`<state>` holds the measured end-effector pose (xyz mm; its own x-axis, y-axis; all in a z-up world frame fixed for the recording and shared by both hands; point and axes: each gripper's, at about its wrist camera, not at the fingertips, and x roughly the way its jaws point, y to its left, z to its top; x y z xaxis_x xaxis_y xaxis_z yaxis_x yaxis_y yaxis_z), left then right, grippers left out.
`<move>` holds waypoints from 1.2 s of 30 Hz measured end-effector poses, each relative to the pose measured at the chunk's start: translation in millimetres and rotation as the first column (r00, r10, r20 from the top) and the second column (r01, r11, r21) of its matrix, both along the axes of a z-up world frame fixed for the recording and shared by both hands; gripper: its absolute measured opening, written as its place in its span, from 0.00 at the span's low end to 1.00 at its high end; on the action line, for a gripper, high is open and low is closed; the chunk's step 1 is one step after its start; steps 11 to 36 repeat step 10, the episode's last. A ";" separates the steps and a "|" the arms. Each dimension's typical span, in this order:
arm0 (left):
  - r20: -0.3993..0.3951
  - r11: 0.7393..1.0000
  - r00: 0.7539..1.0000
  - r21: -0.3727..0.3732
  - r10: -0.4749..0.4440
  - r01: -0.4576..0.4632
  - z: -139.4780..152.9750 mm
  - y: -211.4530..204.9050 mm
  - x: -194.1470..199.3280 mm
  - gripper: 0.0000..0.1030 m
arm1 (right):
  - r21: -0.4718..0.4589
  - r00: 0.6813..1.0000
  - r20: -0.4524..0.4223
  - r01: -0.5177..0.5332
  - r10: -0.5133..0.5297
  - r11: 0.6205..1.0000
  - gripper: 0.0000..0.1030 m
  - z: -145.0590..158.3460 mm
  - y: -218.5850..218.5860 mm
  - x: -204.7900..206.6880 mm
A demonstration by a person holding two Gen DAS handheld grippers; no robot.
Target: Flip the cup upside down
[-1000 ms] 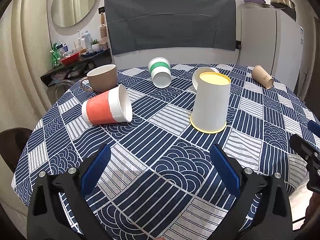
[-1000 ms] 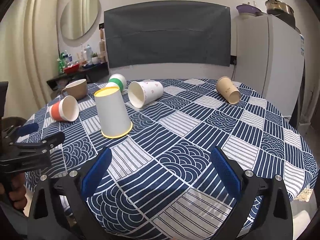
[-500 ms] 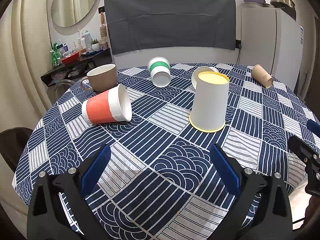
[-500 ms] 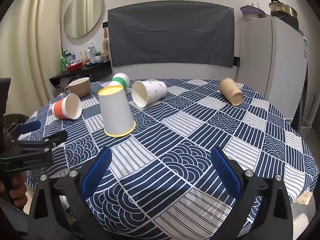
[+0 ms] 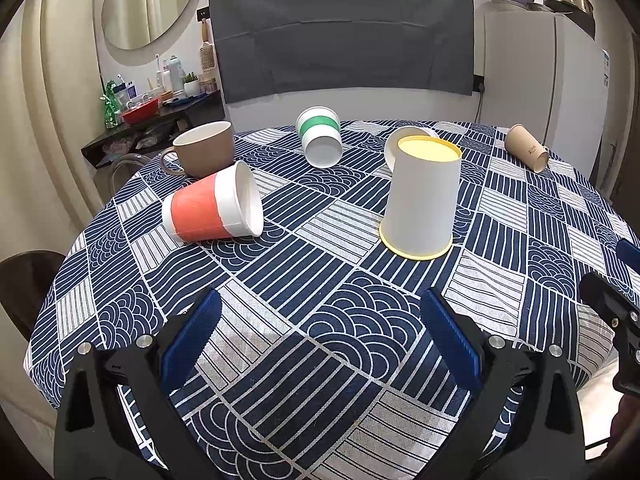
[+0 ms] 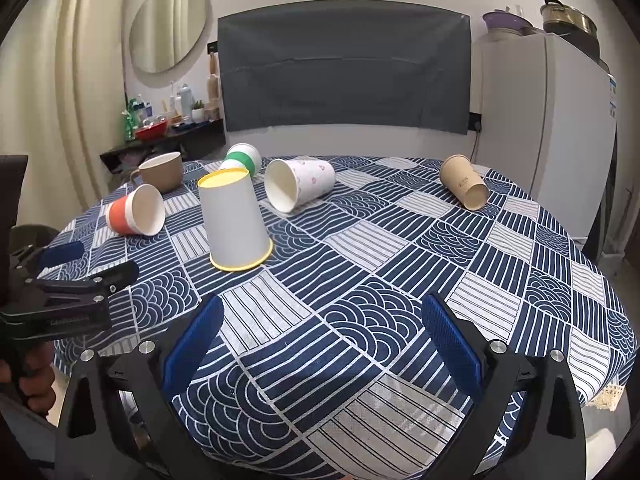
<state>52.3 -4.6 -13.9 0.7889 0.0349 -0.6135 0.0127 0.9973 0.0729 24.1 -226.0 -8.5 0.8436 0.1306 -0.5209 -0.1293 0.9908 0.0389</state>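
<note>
Standing mouth-down: the white cup with the yellow rim [image 5: 420,200] rested upside down on the blue patterned tablecloth [image 5: 328,320], its yellow base facing up, right of centre in the left wrist view.
Far left: a brown mug [image 5: 202,154] sat near the table's back edge, handle toward the left.
Left of centre: an orange-and-white cup [image 5: 212,210] lay on its side just in front of the mug, mouth toward the right.
Back centre: a green-banded cup [image 5: 319,142] lay on its side, bottom toward the camera.
Behind the flipped cup: a white cup with small prints [image 6: 300,184] lay on its side, mouth toward the camera.
Far right: a tan paper cup [image 6: 464,187] lay on its side, well apart from the others.
Left gripper [image 5: 320,332]: jaws spread wide over bare cloth, nothing between the blue pads [image 5: 192,332].
Right gripper [image 6: 320,334]: jaws likewise apart and empty, near the table's front edge.
</note>
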 end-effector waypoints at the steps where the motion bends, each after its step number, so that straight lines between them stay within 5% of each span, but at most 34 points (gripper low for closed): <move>1: -0.001 1.000 1.000 -0.004 -0.001 0.001 0.0 0.2 0.2 0.94 | 0.000 1.000 0.000 0.001 -0.001 1.000 0.92 0.1 0.2 0.1; 36: -0.014 0.999 1.000 -0.040 -0.004 0.003 -2.3 5.3 2.1 0.94 | -0.006 1.000 -0.003 -0.003 0.003 1.000 0.92 -0.2 1.9 0.8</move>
